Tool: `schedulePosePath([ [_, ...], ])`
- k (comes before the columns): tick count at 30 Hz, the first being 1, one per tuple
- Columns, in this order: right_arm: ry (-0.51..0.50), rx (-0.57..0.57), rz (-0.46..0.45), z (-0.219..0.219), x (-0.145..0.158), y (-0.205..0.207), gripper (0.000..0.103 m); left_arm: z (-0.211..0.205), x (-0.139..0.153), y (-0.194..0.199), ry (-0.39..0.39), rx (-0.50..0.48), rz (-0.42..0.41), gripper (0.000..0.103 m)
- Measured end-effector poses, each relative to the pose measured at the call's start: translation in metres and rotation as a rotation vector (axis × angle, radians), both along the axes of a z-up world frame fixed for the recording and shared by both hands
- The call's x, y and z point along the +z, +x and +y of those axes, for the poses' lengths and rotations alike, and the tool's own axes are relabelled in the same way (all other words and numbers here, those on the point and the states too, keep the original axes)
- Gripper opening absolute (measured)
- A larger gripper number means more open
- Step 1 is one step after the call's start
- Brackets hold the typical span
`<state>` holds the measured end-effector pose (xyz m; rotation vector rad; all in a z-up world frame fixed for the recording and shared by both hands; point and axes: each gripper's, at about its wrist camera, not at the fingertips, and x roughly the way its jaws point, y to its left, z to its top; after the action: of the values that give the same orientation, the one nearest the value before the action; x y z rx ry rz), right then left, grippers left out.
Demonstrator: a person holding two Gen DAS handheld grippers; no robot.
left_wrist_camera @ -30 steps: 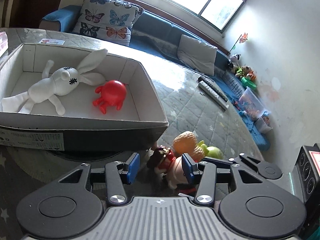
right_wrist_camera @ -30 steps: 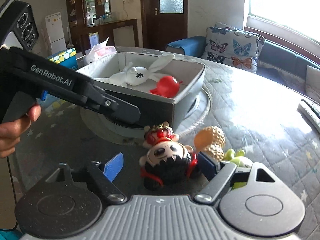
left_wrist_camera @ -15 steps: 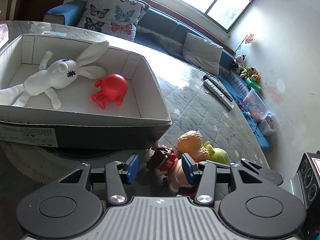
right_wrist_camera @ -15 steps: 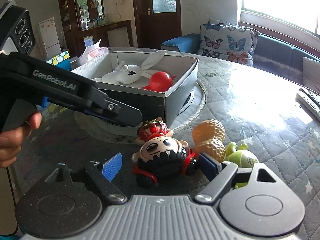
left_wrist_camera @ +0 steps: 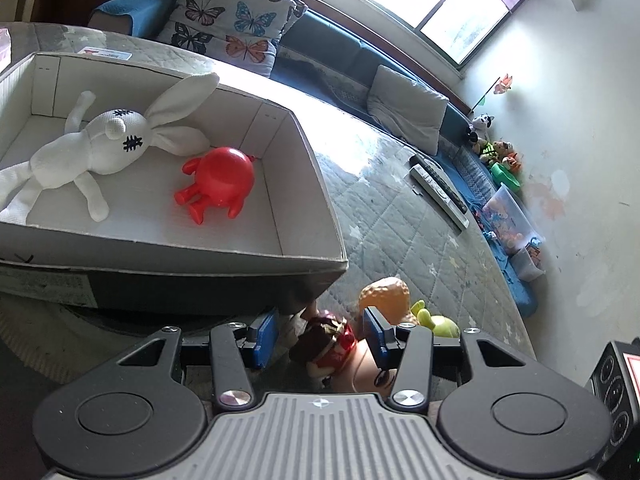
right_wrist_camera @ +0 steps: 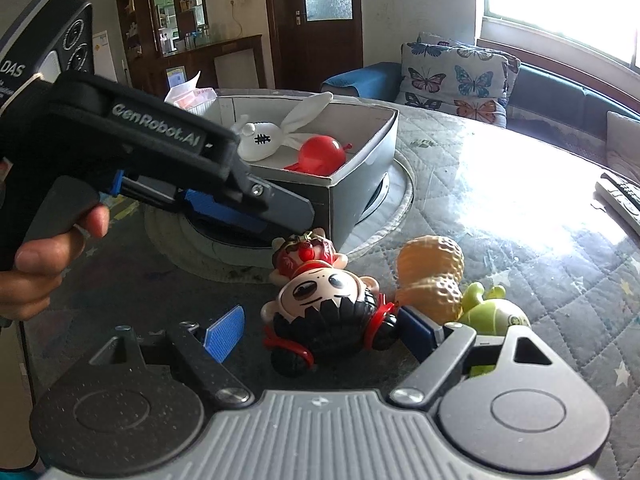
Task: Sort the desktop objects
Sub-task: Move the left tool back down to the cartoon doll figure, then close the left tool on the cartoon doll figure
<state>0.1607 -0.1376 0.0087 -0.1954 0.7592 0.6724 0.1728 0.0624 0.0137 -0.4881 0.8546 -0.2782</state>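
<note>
A big-headed doll with black hair lies on the table between the pads of my right gripper, which stands open; the left pad is clear of it. Just beyond lies a small red-capped figure, between the blue pads of my open left gripper. In the right wrist view the left gripper hangs just over that figure. A peanut toy and a green toy lie to the right. The cardboard box holds a white rabbit and a red toy.
The box stands on a round mat on the quilted tabletop. Remote controls lie far right. A person's hand holds the left gripper. A sofa with cushions runs behind the table.
My left gripper has come closer and lower over the small red-capped figure, which now sits between its pads. The right gripper and the doll have stayed put.
</note>
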Motion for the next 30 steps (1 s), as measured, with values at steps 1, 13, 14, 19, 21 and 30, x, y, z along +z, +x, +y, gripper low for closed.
schedulePosePath([
  [1,-0.001,0.0,0.0,0.0,0.0,0.0,0.086,0.0,-0.001,0.002,-0.002,-0.001,0.004,0.049],
  [13,-0.002,-0.01,0.007,0.002,-0.004,0.004,0.08,-0.005,-0.018,0.016,-0.001,-0.009,0.042,0.049],
  [14,-0.001,-0.011,0.01,0.002,-0.004,0.005,0.079,-0.005,-0.02,0.016,-0.007,-0.012,0.045,0.049],
  [19,0.0,-0.019,0.015,0.0,-0.007,0.006,0.077,-0.008,-0.024,0.016,-0.011,-0.022,0.052,0.049],
  [21,0.002,-0.018,0.015,-0.001,-0.006,0.005,0.077,-0.007,-0.023,0.016,-0.014,-0.025,0.053,0.049],
  [30,0.009,-0.012,0.012,-0.003,-0.004,-0.004,0.076,-0.008,-0.02,0.005,-0.016,-0.032,0.046,0.048],
])
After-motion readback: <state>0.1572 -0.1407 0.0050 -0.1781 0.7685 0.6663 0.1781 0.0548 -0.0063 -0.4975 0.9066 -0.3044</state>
